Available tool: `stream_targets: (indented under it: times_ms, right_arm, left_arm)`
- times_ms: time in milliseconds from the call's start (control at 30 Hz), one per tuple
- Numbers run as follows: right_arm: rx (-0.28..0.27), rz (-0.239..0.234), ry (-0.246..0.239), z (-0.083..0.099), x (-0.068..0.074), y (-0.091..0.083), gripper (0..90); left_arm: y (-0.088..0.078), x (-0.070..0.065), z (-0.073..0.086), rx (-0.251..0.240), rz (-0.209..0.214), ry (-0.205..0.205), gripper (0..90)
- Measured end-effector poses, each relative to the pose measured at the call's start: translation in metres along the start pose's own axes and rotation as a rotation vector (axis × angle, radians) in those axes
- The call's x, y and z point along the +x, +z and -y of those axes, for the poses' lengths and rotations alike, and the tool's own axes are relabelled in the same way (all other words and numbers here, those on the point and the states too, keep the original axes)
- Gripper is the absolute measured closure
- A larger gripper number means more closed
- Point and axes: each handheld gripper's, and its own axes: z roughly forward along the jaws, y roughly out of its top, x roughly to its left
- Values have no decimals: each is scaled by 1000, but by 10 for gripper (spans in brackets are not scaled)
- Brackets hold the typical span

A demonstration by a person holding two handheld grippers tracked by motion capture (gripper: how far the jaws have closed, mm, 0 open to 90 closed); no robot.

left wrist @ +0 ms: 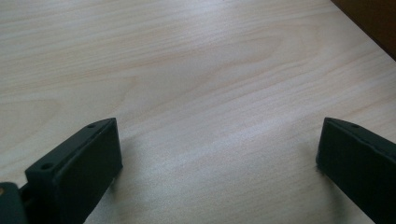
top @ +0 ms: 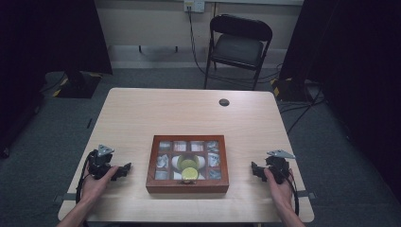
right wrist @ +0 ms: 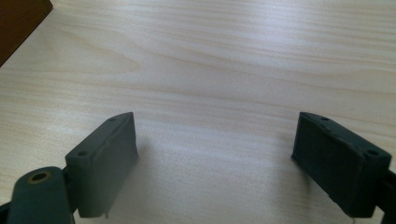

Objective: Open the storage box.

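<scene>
A brown wooden box (top: 187,185) with a glass lid of small panes lies at the table's front middle; packets and a round yellow-green piece (top: 189,173) show through the glass. My left gripper (top: 124,170) rests on the table left of the box, held by a hand, open with bare wood between its jaws (left wrist: 219,140). To the right of the box, my right gripper (top: 256,170) is also on the table in the other hand, open and empty (right wrist: 215,135). A corner of the box (left wrist: 373,21) appears in the left gripper view, and the box (right wrist: 18,23) in the right gripper view.
The light wooden table (top: 189,118) has a small dark round cap (top: 224,102) near its far edge. A black folding chair (top: 239,45) stands behind the table, with cables on the grey floor around it.
</scene>
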Motion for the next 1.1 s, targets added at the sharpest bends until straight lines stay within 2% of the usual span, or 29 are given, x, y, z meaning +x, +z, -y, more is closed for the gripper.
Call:
stream_targets:
  times_ms: [100, 167, 233, 300, 333, 400, 500, 533, 567, 600, 633, 667, 700, 733, 767, 833, 1033, 1067, 1100]
  right_arm:
    - [-1, -3, -3, 0, 0, 0, 124]
    - [0, -4, -5, -1, 0, 1, 125]
    - [1, -16, -16, -1, 0, 1, 125]
    - [0, -20, -20, -1, 0, 1, 128]
    - [0, -32, -29, -1, 0, 1, 126]
    - [1, -43, -43, -2, -1, 2, 123]
    - [1, -44, -44, -2, 0, 2, 124]
    - [1, -44, -44, -2, 0, 2, 124]
    - [1, -44, -44, -2, 0, 2, 124]
    - [1, -51, -47, -2, 0, 2, 123]
    - [1, -51, -47, -2, 0, 2, 123]
    - [0, -65, -60, -2, -2, 2, 123]
    - [0, -65, -60, -2, -2, 2, 123]
    - [0, -75, -69, -2, -3, 2, 123]
    - [0, -75, -69, -2, -3, 2, 123]
    - [-1, -79, -74, -2, -4, 2, 123]
    - [1, -83, -79, -1, -4, 1, 124]
    - [1, -84, -79, -1, -4, 1, 123]
    - [1, -84, -79, -1, -4, 1, 123]
  left_arm:
    - [0, -1, -2, 15, -4, -6, 0]
    - [0, 0, -3, 18, 8, 1, 10]
    - [-3, -1, -5, 19, 12, 6, 141]
    - [-5, -2, -6, 22, 17, 14, 173]
    - [-5, -3, -6, 37, 28, 12, 152]
    - [-6, -4, -6, 38, 19, 10, 159]
    - [-9, -3, -7, 60, 38, 12, 166]
    - [-10, -3, -8, 52, 67, -5, 177]
    - [-10, -3, -8, 52, 67, -5, 180]
    - [-13, -4, -10, 53, 93, 5, 186]
    - [-13, -4, -10, 53, 93, 5, 197]
    - [-17, -7, -13, 44, 127, 11, 208]
    - [-17, -7, -13, 44, 127, 11, 209]
    - [-22, -15, -15, 23, 163, 19, 210]
    - [-22, -15, -15, 23, 163, 19, 213]
    - [-26, -23, -17, 6, 170, 45, 214]
    - [-39, -37, -20, -48, 237, 71, 236]
    - [-44, -42, -21, -71, 240, 88, 239]
    - [-44, -42, -21, -71, 240, 88, 239]
